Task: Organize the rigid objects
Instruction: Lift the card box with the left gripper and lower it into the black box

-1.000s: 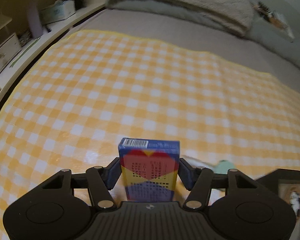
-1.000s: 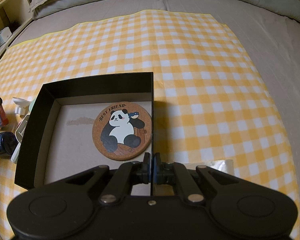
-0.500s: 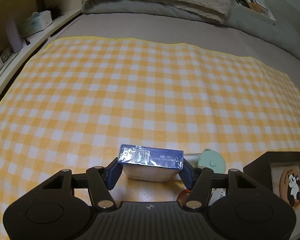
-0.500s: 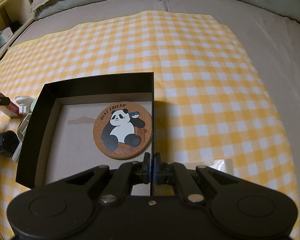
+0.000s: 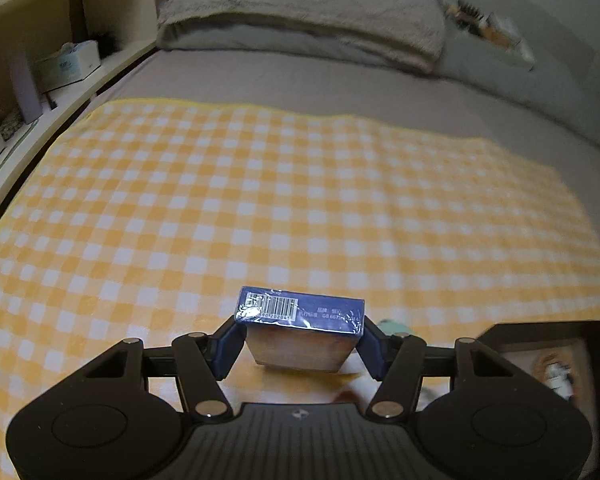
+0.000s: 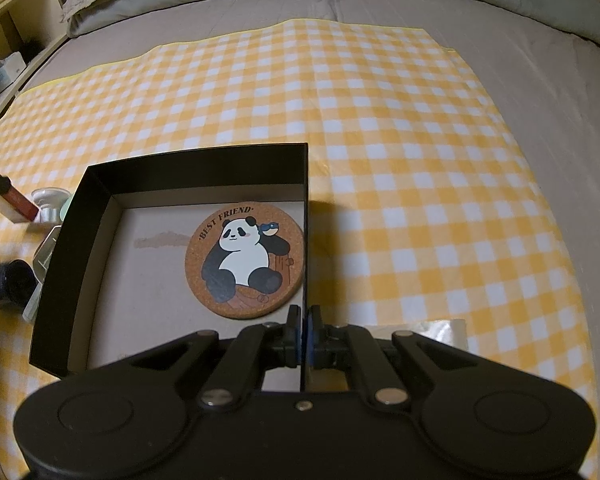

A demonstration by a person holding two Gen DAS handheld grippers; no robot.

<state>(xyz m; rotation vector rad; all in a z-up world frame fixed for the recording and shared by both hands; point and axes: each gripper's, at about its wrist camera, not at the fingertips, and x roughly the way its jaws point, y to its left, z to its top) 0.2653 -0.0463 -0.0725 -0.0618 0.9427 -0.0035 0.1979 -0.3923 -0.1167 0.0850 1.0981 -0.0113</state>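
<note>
Cork panda coaster [image 6: 245, 259] already lies in the black box [image 6: 100, 184], whose right wall the right gripper [image 6: 304, 334] pinches shut. The left gripper [image 5: 300, 338] clamps a blue card pack [image 5: 302, 316] above the checked cloth [image 5: 260, 200]. A black lens-like cylinder [image 6: 6, 282] and other small items wait outside.

**Dim warm light, fisheye bend, one view smeared**

Both views are dim and yellowish, with dark vignetted corners at 11 and 1 o'clock. The left wrist view is motion-blurred: the checked cloth [image 5: 300, 208] smears toward 3 o'clock, and the black box [image 5: 548, 344] at 4 o'clock is soft. The right wrist view is sharper; the coaster [image 6: 244, 260] print reads clearly. The box wall casts a shadow toward 3 o'clock. Glare glints on the wrapped blue pack [image 5: 300, 312]. Straight edges bow at the rims.
</note>
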